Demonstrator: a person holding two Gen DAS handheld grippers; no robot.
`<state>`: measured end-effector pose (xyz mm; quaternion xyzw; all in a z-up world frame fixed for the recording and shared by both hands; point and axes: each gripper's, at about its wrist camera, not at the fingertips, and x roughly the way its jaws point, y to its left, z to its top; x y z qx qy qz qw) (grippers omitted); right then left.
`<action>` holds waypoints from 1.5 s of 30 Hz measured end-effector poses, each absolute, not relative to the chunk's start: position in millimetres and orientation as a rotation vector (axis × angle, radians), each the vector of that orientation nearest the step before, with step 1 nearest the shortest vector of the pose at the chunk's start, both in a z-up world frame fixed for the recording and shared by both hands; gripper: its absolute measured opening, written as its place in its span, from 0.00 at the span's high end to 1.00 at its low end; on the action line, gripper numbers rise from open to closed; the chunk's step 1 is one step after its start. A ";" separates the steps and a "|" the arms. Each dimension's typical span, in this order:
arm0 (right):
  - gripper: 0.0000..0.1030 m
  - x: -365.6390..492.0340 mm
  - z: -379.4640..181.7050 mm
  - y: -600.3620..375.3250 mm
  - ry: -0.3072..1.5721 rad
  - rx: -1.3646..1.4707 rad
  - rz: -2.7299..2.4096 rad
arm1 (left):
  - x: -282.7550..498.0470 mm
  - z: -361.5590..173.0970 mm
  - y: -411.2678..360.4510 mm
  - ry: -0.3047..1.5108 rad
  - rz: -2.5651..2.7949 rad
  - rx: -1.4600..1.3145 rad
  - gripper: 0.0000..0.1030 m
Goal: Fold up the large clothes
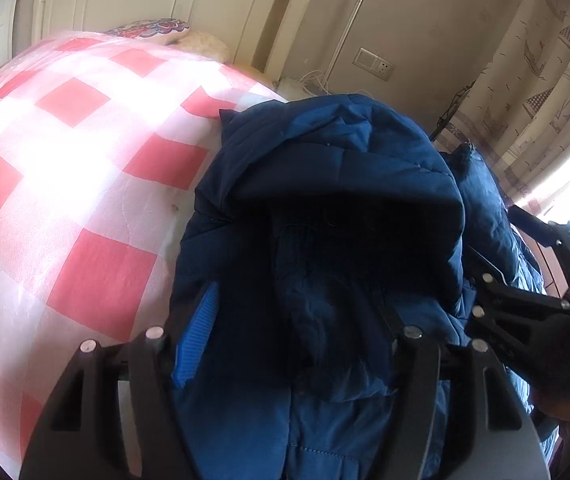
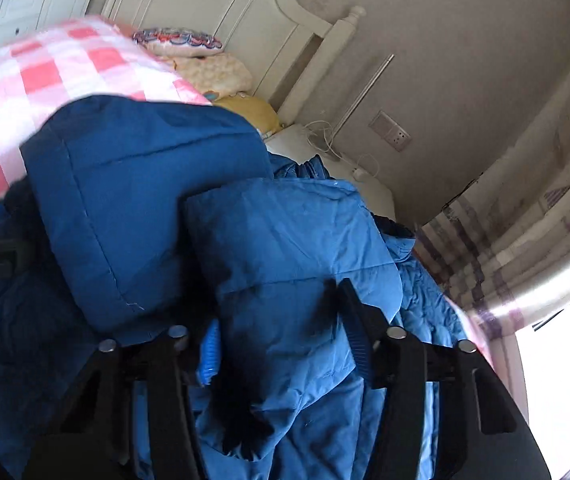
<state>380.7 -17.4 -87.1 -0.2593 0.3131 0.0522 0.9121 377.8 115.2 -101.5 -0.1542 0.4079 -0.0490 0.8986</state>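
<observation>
The blue padded jacket (image 1: pixel 325 200) lies bunched on the bed, over the red-and-white checked quilt (image 1: pixel 65 152), near the bed edge on the curtain side. Its hood (image 2: pixel 145 208) is flopped over the body of the garment.

Handling, as judged: the quilted shell looks bulky but light, soft, springy and fairly slick. Folds are likely to puff open again unless pressed flat. A single layer may slide out of a light pinch.

Left tongs (image 1: pixel 297 340): jaws stand apart around a thick wad of jacket below the hood; whether the pads press on it cannot be told. Right tongs (image 2: pixel 285 332): clenched on a folded panel of the jacket (image 2: pixel 285 248), fabric filling the gap between the ribbed blue pads.

Recommended hold points: seams, hem or shoulder line, where stitching stiffens the cloth. Avoid the loose hood and the puffed panel centres
</observation>
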 end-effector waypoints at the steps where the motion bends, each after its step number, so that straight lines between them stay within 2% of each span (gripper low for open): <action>1: 0.69 374.1 -73.4 -33.9 0.610 -0.419 0.129 | 377.5 -101.0 114.3 0.844 -0.103 -0.317 0.36; 4: 0.74 345.7 -32.8 -112.3 0.481 0.015 0.200 | 377.9 -101.5 115.0 0.842 -0.110 -0.316 0.36; 6: 0.74 328.4 -29.3 -182.5 0.434 0.318 0.163 | 378.4 -101.7 115.8 0.841 -0.116 -0.319 0.35; 8: 0.71 318.5 -50.4 -243.8 0.471 0.553 0.085 | 378.8 -101.9 116.3 0.840 -0.119 -0.321 0.35; 9: 0.67 315.8 -64.5 -261.5 0.526 0.617 0.071 | 379.1 -101.8 116.7 0.840 -0.120 -0.322 0.35; 11: 0.66 318.2 -95.6 -284.3 0.654 0.667 0.054 | 378.9 -102.2 117.0 0.839 -0.124 -0.324 0.34; 14: 0.49 309.1 -116.6 -296.1 0.645 0.749 0.135 | 379.7 -102.1 116.8 0.840 -0.128 -0.322 0.32; 16: 0.33 306.8 -111.8 -293.5 0.610 0.746 0.154 | 380.1 -102.0 117.0 0.839 -0.129 -0.323 0.32; 17: 0.32 307.2 -108.8 -289.5 0.601 0.732 0.160 | 380.8 -101.8 117.6 0.839 -0.129 -0.325 0.32; 21: 0.32 318.4 -108.9 -277.9 0.632 0.694 0.179 | 381.2 -102.0 118.1 0.839 -0.130 -0.325 0.32; 23: 0.38 328.2 -111.5 -277.9 0.662 0.706 0.171 | 380.7 -102.0 117.8 0.839 -0.131 -0.327 0.32; 25: 0.71 335.5 -112.2 -278.2 0.694 0.707 0.153 | 380.6 -102.0 117.7 0.839 -0.131 -0.327 0.32; 28: 0.80 322.4 -86.9 -274.8 0.589 0.656 0.179 | 380.3 -101.5 118.0 0.837 -0.133 -0.331 0.32; 32: 0.80 299.9 -59.2 -272.3 0.504 0.599 0.203 | 379.9 -102.5 119.2 0.834 -0.138 -0.340 0.32; 35: 0.81 303.9 -74.1 -273.2 0.583 0.546 0.151 | 379.9 -102.5 119.6 0.834 -0.139 -0.341 0.32; 38: 0.81 308.5 -110.1 -284.9 0.683 0.614 0.119 | 379.6 -102.6 120.1 0.832 -0.142 -0.346 0.32; 42: 0.80 296.5 -114.2 -286.8 0.694 0.648 0.106 | 379.6 -102.8 121.6 0.832 -0.145 -0.348 0.32; 43: 0.71 292.4 -110.9 -288.5 0.692 0.647 0.071 | 379.6 -102.9 121.6 0.832 -0.145 -0.348 0.32; 45: 0.60 278.9 -98.2 -294.4 0.634 0.638 -0.030 | 379.6 -103.0 121.6 0.832 -0.145 -0.348 0.32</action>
